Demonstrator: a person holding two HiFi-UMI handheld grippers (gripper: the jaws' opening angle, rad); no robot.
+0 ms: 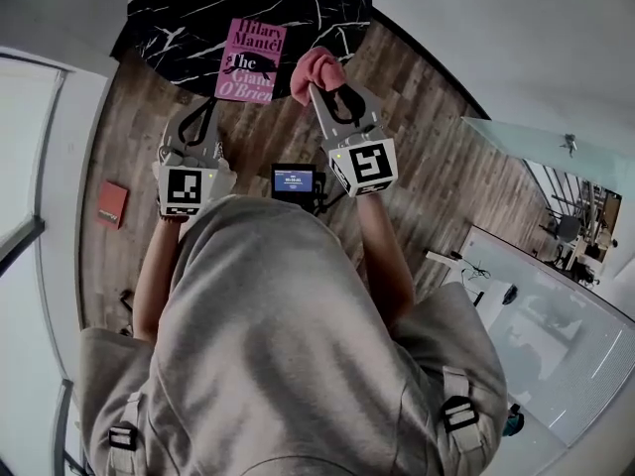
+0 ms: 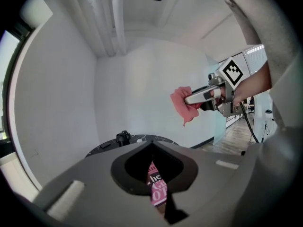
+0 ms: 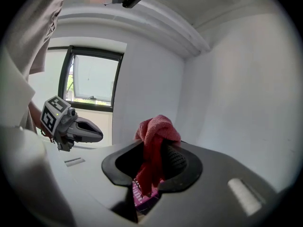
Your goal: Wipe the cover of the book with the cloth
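Currently pinches the bunched red cloth (image 1: 316,67) between the jaws of the right gripper (image 1: 317,87), just beside the right edge of the pink book (image 1: 251,59), flat and cover-up on the black marble table (image 1: 179,18). Holds the left gripper (image 1: 209,107) pressed together on nothing, near the table's rim, lower left of the book.
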